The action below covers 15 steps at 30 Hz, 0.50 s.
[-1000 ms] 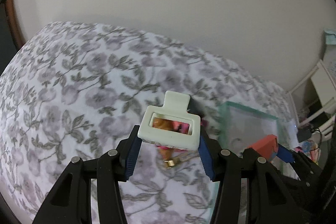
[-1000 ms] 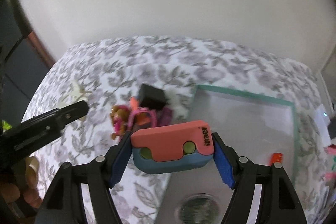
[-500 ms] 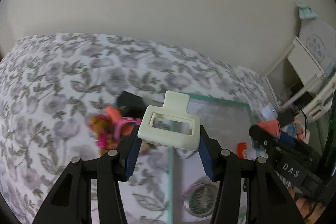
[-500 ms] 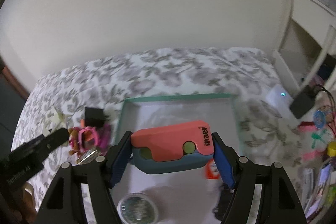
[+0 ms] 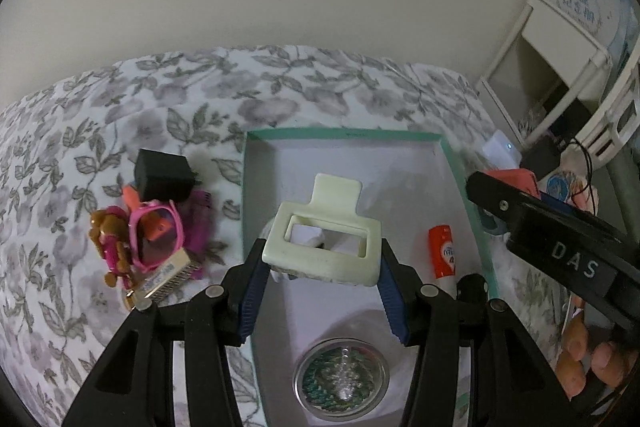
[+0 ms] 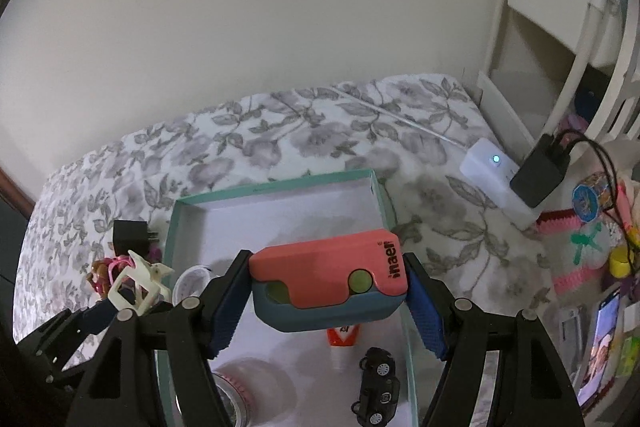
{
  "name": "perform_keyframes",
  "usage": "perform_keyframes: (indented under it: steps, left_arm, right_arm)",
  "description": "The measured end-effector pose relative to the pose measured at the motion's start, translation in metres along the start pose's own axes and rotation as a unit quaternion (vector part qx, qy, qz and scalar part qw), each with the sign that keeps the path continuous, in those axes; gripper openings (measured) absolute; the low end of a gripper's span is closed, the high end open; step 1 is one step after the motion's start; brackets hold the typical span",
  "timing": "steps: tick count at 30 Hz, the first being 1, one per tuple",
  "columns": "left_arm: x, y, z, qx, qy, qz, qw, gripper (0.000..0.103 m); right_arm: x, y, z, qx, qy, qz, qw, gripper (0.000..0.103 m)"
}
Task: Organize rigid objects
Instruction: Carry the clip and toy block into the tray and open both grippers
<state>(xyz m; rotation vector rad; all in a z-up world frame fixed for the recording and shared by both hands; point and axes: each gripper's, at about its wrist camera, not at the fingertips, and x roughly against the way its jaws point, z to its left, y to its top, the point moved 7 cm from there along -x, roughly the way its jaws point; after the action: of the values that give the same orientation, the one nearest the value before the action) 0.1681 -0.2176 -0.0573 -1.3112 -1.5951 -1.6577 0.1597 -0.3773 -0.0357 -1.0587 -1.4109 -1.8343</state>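
Left wrist: left gripper (image 5: 322,301) clamping one cream clip (image 5: 322,249) over the teal tray (image 5: 468,183), holding one tube (image 5: 441,255), one tin (image 5: 341,373).

Right wrist: right gripper (image 6: 327,307) pinching one coral case (image 6: 328,285) above one tray, one toy car (image 6: 376,391).

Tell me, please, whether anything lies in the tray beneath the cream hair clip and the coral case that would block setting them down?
Partly. Beneath the cream hair clip sits a white cup, nearer, a round clear lid. Below the coral case lie an orange tube and a black toy car. The tray's far half looks bare.
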Motion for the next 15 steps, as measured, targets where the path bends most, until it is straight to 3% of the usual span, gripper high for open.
perform_keyframes:
  steps: [15]
  left_arm:
    - [-0.031,-0.022,-0.014,-0.025,-0.003,0.047,0.9986,0.054]
  right_arm:
    - [-0.047,-0.023,-0.005,-0.007,-0.004,0.051,0.999,0.075]
